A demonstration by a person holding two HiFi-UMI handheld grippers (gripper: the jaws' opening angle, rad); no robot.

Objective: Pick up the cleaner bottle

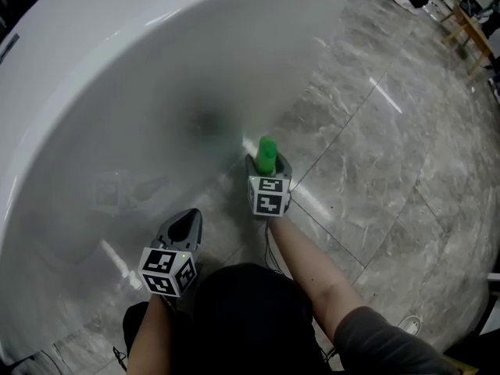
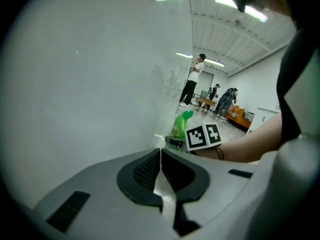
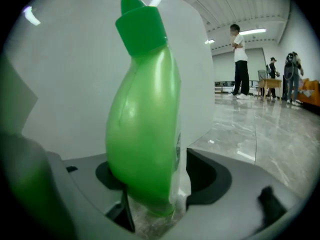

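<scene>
The cleaner bottle (image 1: 267,154) is bright green with an angled green cap. It stands on the floor against the foot of the big white bathtub (image 1: 117,84). My right gripper (image 1: 268,165) is low at the floor, its jaws on either side of the bottle (image 3: 145,129). In the right gripper view my right gripper (image 3: 150,171) is open, with a thin gap between its right pad (image 3: 200,176) and the bottle. My left gripper (image 1: 187,219) hovers nearer to me and to the left, shut and empty (image 2: 160,156). From there the bottle (image 2: 180,126) shows ahead.
The tub's curved wall (image 2: 90,74) fills the left side of both gripper views. The grey marble floor (image 1: 391,178) spreads out to the right. Far off stand a wooden table (image 1: 467,30) and several people (image 3: 240,59).
</scene>
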